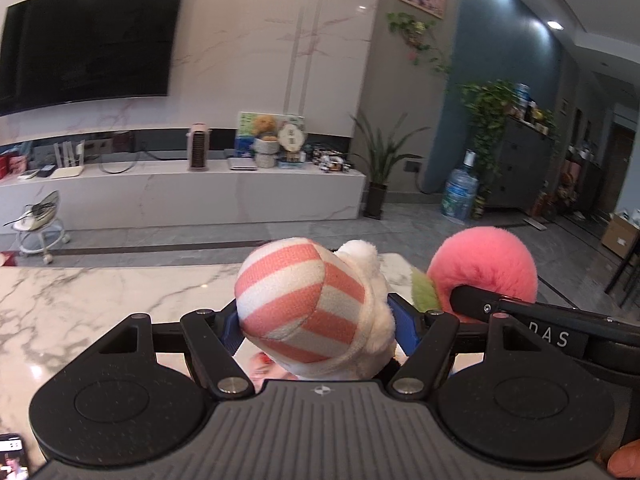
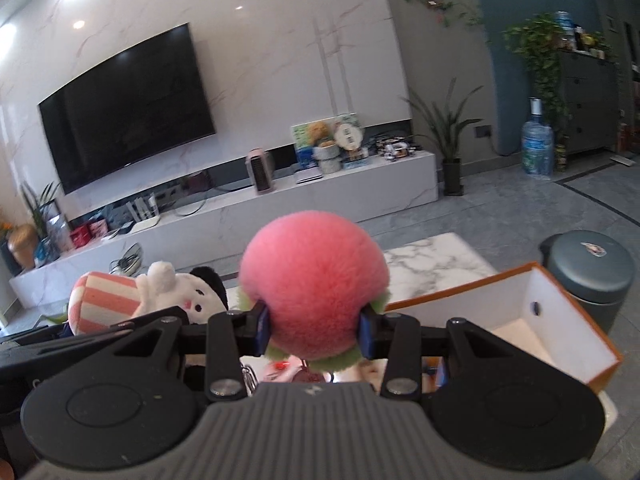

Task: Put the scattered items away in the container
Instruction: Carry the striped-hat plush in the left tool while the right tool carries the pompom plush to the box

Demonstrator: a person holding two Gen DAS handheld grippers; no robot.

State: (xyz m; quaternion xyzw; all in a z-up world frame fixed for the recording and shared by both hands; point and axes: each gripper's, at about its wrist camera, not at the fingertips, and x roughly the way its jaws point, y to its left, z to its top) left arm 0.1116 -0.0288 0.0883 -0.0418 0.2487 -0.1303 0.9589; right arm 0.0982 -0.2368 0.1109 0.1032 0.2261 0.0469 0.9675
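The left gripper [image 1: 320, 320] fingers clamp a striped plush doll [image 1: 308, 304]; the right gripper [image 2: 314, 328] fingers squeeze a pink plush peach [image 2: 316, 284]. Both hang above the table [image 1: 80, 300]. Carry each over the open box [image 2: 560, 320] at right, then release low inside.

White marble table [image 1: 100, 292] — phone [image 1: 14, 456] at near-left corner, orange-edged open box [image 2: 560, 320] at right.
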